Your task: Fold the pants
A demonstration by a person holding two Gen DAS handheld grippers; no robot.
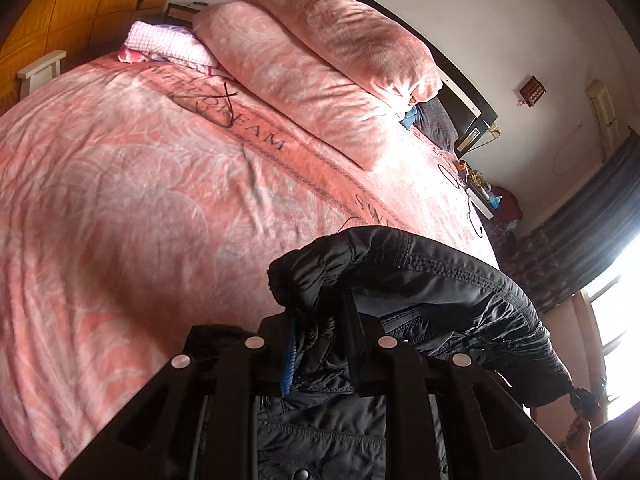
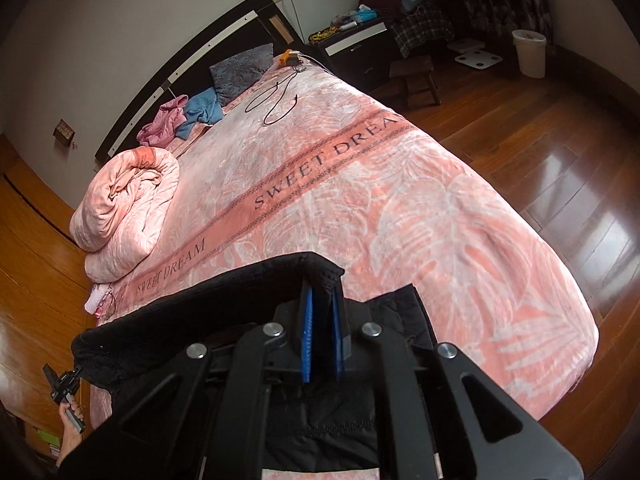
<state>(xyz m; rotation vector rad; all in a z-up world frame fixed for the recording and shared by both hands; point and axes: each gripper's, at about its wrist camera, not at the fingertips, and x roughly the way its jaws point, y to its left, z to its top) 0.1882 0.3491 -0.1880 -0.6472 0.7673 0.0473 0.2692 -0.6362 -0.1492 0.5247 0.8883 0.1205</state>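
Black padded pants (image 1: 432, 280) hang between my two grippers above a pink bed (image 1: 140, 200). My left gripper (image 1: 316, 320) is shut on a bunched corner of the pants' waistband. The stitched waistband stretches right toward my right gripper (image 1: 584, 400), seen small at the frame's right edge. In the right wrist view, my right gripper (image 2: 322, 300) is shut on the other end of the black pants (image 2: 224, 300), fabric folded over its blue pads (image 2: 306, 340). My left gripper (image 2: 64, 388) shows far left, held by a hand.
The bed (image 2: 400, 200) carries a rolled pink quilt (image 2: 124, 208), loose pink and blue clothes (image 2: 180, 116), a grey pillow (image 2: 240, 68) and a black cable (image 2: 276, 100). A nightstand (image 2: 352, 44), stool (image 2: 416, 76) and white bin (image 2: 528, 52) stand on the wooden floor.
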